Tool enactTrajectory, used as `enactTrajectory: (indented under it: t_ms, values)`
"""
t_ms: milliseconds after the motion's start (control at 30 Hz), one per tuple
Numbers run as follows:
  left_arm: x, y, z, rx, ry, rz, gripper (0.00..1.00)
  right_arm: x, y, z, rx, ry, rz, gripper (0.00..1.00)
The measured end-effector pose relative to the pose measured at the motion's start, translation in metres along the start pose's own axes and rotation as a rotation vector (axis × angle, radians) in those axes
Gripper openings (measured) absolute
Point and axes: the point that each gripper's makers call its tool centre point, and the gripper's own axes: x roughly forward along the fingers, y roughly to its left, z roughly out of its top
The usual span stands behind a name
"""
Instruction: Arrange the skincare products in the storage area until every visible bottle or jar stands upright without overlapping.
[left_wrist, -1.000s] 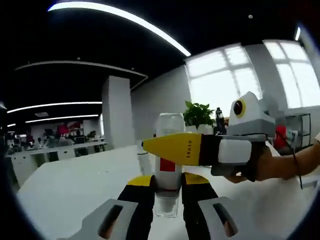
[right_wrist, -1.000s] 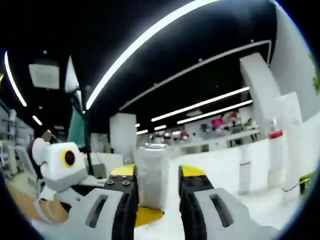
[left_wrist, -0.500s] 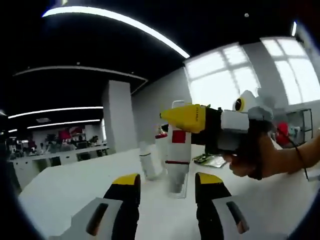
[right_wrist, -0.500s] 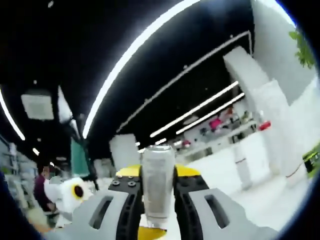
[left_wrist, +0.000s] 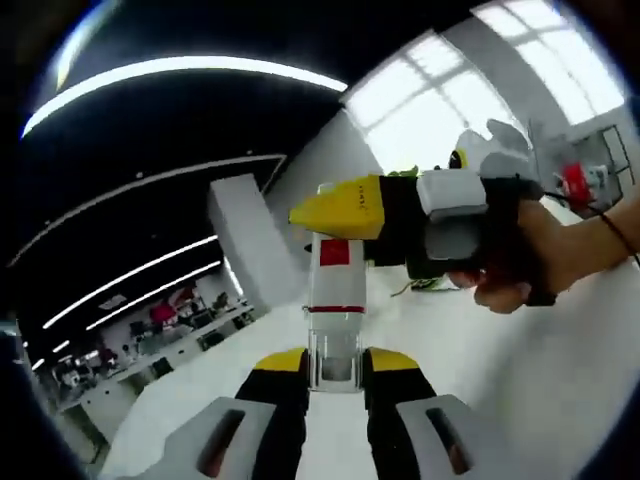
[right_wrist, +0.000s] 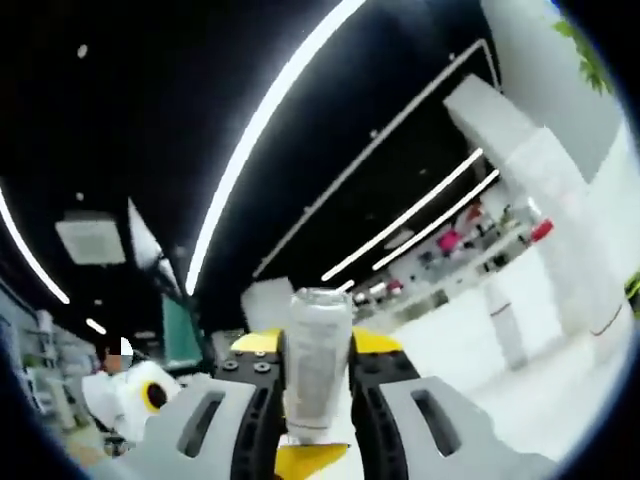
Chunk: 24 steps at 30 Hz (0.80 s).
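Both grippers are clamping the same bottle (left_wrist: 336, 300) and holding it up off the white table (left_wrist: 520, 400).

Left gripper view: the left gripper (left_wrist: 334, 362) is closing on the bottle's clear lower end at 6 o'clock, both yellow-tipped jaws touching it. The right gripper (left_wrist: 400, 215) is coming in from 3 o'clock, a hand (left_wrist: 535, 260) behind it, and is crossing the bottle's top.

Right gripper view: the right gripper (right_wrist: 318, 375) is pinching a pale, frosted-looking cylinder (right_wrist: 317, 360) between its jaws at 6 o'clock; I judge this is the bottle's cap end. The left gripper (right_wrist: 140, 400) is showing at 8 o'clock.

Handling, as judgement:
- Rigid body, clear base, likely glass or hard plastic, so treating it as breakable.
- Smooth, round walls, so it is probably slippery; a squeeze across the full diameter is safer than on an edge.
- Tall and narrow, so tippy when set down.
- Best hold is mid-body, below the red band; the cap end may turn or pull off.

Writing: a red square patch and a thin red band on the white body, no text readable. Small marking on the right gripper's yellow jaw, too small to read.
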Motion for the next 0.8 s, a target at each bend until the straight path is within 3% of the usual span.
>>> enactTrajectory:
  t_ms: [67,133,200,300,333,367,467,600,667,700,767,800]
  values:
    - [-0.003,0.013,-0.006,0.047,0.043,0.080,0.20,0.000,-0.002,-0.005,-0.091,0.026,-0.023,0.26]
    - [-0.007,0.026,-0.009,0.089,0.071,0.151,0.20,0.002,-0.004,-0.002,-0.076,-0.003,-0.016,0.32]
    - [-0.016,0.046,-0.013,0.243,0.130,0.258,0.20,0.003,-0.003,0.000,-0.100,-0.009,-0.015,0.43]
    - [-0.022,0.055,-0.019,0.425,0.196,0.322,0.20,0.003,-0.006,0.009,-0.291,-0.037,-0.039,0.54]
    - [-0.022,0.055,-0.019,0.449,0.203,0.327,0.20,0.000,-0.007,0.012,-0.330,-0.043,-0.050,0.56]
    - [-0.022,0.055,-0.024,0.523,0.227,0.332,0.20,-0.001,-0.005,0.013,-0.418,-0.044,-0.050,0.55]
    - [-0.018,0.050,-0.030,0.557,0.241,0.306,0.20,-0.005,-0.002,0.004,-0.602,-0.001,-0.057,0.53]
    - [-0.016,0.055,-0.029,0.718,0.265,0.317,0.20,-0.004,0.004,-0.010,-0.797,0.047,-0.031,0.57]
    - [-0.016,0.058,-0.027,0.779,0.277,0.338,0.19,-0.006,0.009,-0.020,-0.985,0.090,-0.005,0.57]
    - [-0.014,0.058,-0.024,0.802,0.255,0.338,0.19,-0.007,0.009,-0.031,-1.117,0.134,-0.007,0.57]
    - [-0.013,0.057,-0.020,0.865,0.245,0.339,0.19,-0.009,0.015,-0.048,-1.187,0.173,0.050,0.57]
    - [-0.013,0.057,-0.021,0.894,0.257,0.345,0.19,-0.011,0.013,-0.058,-1.287,0.214,0.059,0.57]
